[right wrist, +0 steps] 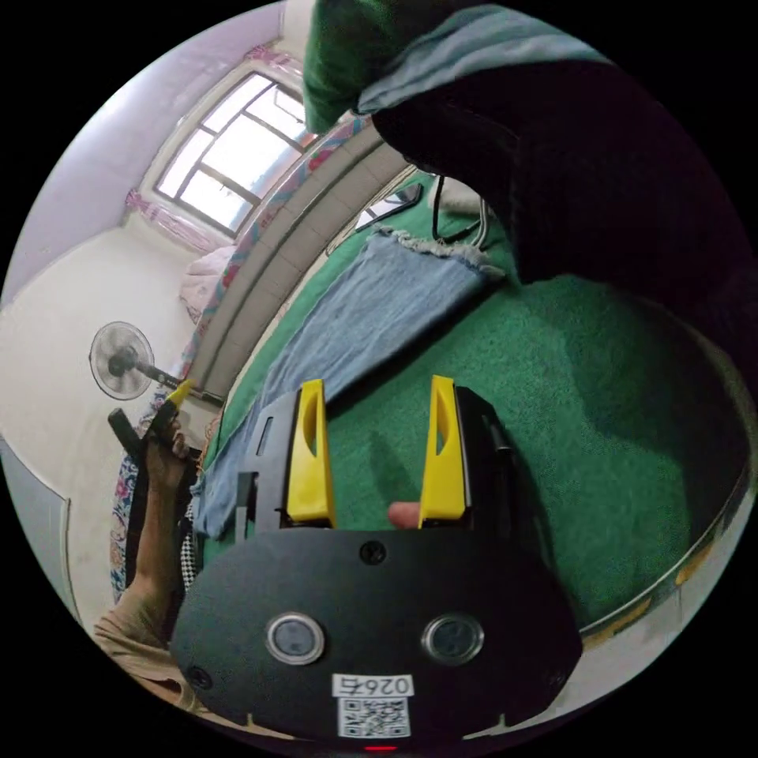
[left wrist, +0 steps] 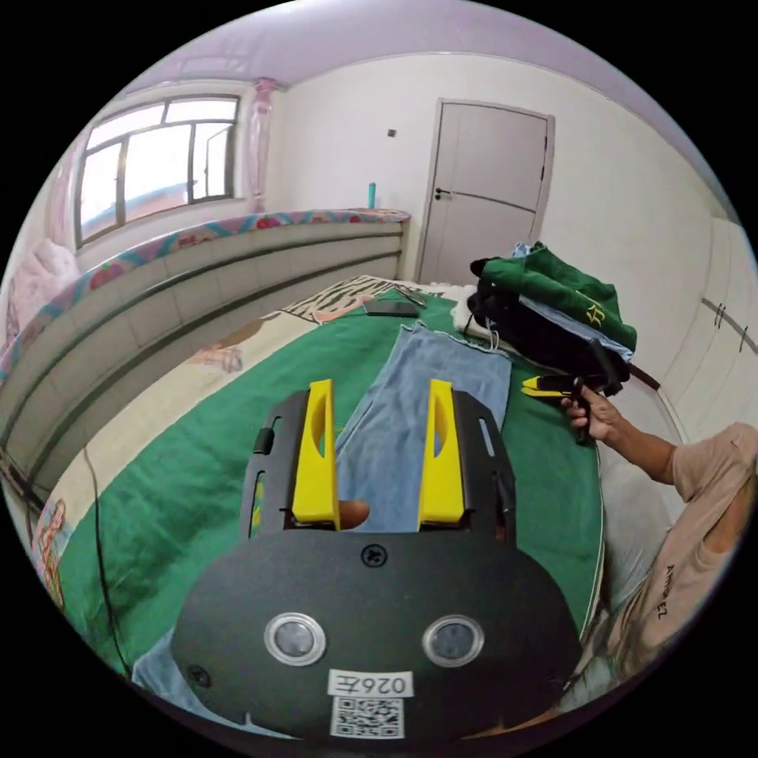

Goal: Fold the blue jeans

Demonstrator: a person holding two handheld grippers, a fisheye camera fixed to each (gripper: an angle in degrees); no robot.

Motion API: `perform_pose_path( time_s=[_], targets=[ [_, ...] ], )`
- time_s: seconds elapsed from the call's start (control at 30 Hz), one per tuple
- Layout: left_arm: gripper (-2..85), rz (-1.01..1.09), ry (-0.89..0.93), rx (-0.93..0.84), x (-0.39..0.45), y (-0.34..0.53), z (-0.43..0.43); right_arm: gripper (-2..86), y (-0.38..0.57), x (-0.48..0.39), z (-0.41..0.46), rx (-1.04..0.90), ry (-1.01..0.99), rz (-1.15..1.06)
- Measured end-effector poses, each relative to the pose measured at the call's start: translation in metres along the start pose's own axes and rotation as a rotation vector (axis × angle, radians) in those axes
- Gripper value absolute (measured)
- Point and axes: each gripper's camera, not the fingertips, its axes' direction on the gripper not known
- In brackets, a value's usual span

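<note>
My left gripper [left wrist: 377, 450] hangs above the bed with its two yellow jaws standing apart and nothing between them. Beyond the jaws the blue denim jeans [left wrist: 410, 426] lie flat and stretched out on the green fuzzy blanket [left wrist: 197, 489] that covers the bed, one frayed leg hem pointing toward the white door [left wrist: 489, 189]. More blue denim shows at the near edge under my left gripper's black body. To the right in the left gripper view my right hand [left wrist: 596, 414] grips the handle of my right gripper [left wrist: 545, 385], held beside the jeans and just under a pile of clothes [left wrist: 553, 308], green and pale blue on top of black, which sits at the bed's edge.

In the right gripper view my right gripper's yellow jaws are also spread wide, empty, over bare green blanket, with the jeans lying just beyond the jaw tips. The dark clothes pile looms close above. My left hand [right wrist: 162, 458] shows at the left, with a standing fan [right wrist: 118, 359] against the wall behind it and a window [right wrist: 229, 174] higher up
</note>
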Motion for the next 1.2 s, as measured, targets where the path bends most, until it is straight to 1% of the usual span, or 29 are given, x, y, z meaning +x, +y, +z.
perform_pose_path(
  time_s=[0.03,0.07,0.13,0.17,0.2,0.27,0.37,0.43,0.47,0.5,0.57,0.7,0.8,0.9,1.0,1.07,1.1,1.17,1.2],
  targets=[
    [15.0,-0.008,0.04,-0.063,-0.002,-0.021,0.036,14.0,-0.003,0.009,-0.001,-0.008,-0.031,0.015],
    [14.6,-0.007,0.052,-0.097,-0.002,-0.031,0.055,13.4,-0.005,0.017,-0.001,-0.01,-0.058,0.024],
    [14.9,-0.003,0.026,-0.217,-0.003,-0.062,0.119,12.2,-0.01,0.029,-0.001,-0.015,-0.089,0.045],
    [17.2,-0.002,0.017,-0.236,-0.003,-0.068,0.133,11.1,-0.013,0.037,0.0,-0.015,-0.113,0.057],
    [22.0,-0.005,0.0,-0.262,-0.004,-0.079,0.159,10.6,-0.015,0.04,0.001,-0.017,-0.123,0.063],
    [25.6,-0.005,-0.005,-0.304,-0.006,-0.092,0.194,8.8,-0.021,0.051,0.005,-0.02,-0.177,0.081],
    [23.3,0.0,0.092,-0.36,-0.008,-0.108,0.24,8.4,-0.029,0.053,0.009,-0.021,-0.205,0.061],
    [16.6,-0.019,0.176,-0.42,-0.012,-0.117,0.271,8.7,-0.033,0.051,0.012,-0.025,-0.22,0.044],
    [15.5,-0.034,0.177,-0.437,-0.013,-0.12,0.277,8.9,-0.036,0.05,0.015,-0.026,-0.235,0.037],
    [13.3,-0.061,0.123,-0.462,-0.018,-0.125,0.284,8.8,-0.038,0.05,0.016,-0.027,-0.244,0.039],
    [11.9,-0.087,0.15,-0.479,-0.027,-0.131,0.291,8.2,-0.043,0.048,0.022,-0.042,-0.279,0.041],
    [1.4,-0.18,0.31,-0.469,-0.055,-0.135,0.294,6.2,-0.043,0.043,0.022,-0.046,-0.294,0.057],
    [0.0,-0.168,0.333,-0.427,-0.061,-0.136,0.292,3.3,-0.041,0.034,0.019,-0.056,-0.284,0.061],
    [-0.4,-0.147,0.401,-0.365,-0.068,-0.14,0.28,0.1,-0.034,0.015,0.008,0.003,-0.338,-0.013],
    [-0.5,-0.141,0.468,-0.262,-0.079,-0.147,0.252,-1.0,-0.022,-0.02,-0.012,0.103,-0.342,-0.128],
    [-0.5,-0.132,0.517,-0.199,-0.088,-0.149,0.231,-1.3,-0.01,-0.067,-0.029,0.179,-0.289,-0.297],
    [-0.5,-0.123,0.551,-0.166,-0.094,-0.149,0.216,-1.4,-0.006,-0.082,-0.033,0.197,-0.267,-0.347],
    [-0.5,-0.099,0.558,-0.133,-0.101,-0.147,0.189,-1.4,0.012,-0.148,-0.042,0.244,-0.192,-0.57],
    [-0.5,-0.08,0.546,-0.111,-0.106,-0.142,0.169,-1.4,0.018,-0.166,-0.042,0.247,-0.174,-0.629]
  ],
)
